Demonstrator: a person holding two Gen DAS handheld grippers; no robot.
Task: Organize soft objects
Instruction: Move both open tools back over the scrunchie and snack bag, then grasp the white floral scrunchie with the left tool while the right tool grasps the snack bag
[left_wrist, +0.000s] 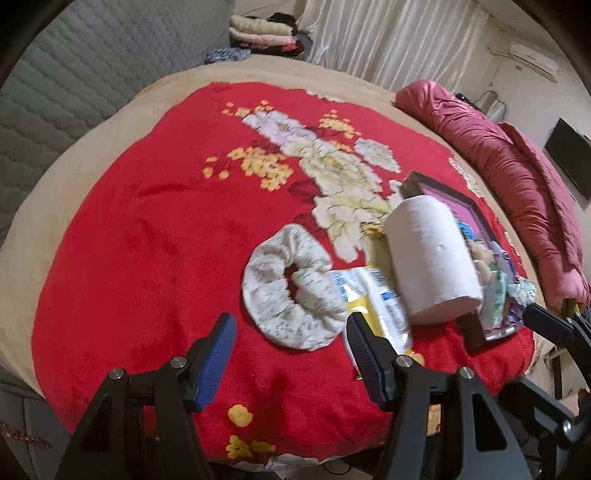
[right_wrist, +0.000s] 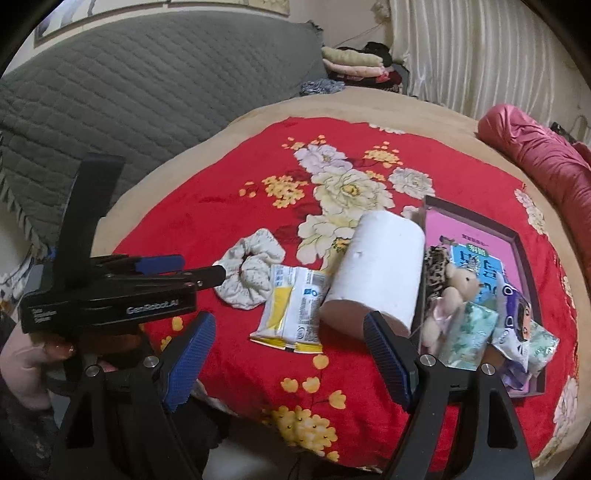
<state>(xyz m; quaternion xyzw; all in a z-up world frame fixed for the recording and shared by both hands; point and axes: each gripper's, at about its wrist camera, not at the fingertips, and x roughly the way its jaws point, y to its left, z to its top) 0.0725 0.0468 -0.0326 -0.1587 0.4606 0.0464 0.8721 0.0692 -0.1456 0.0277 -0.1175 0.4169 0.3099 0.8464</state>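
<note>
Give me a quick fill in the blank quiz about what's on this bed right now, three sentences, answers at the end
1. The white paper roll leans against the rim of the ____ tray.
2. The small teddy bear lies ____ the tray.
3. The scrunchie lies on the ____ floral blanket, and both the left gripper and the right gripper hold nothing.

Missing words: pink; in; red

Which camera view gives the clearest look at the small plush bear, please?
The right wrist view: the plush bear shows whole and fairly sharp, lying in the tray beside the paper roll. The left wrist view shows only a blurred part of it behind the roll.
</note>
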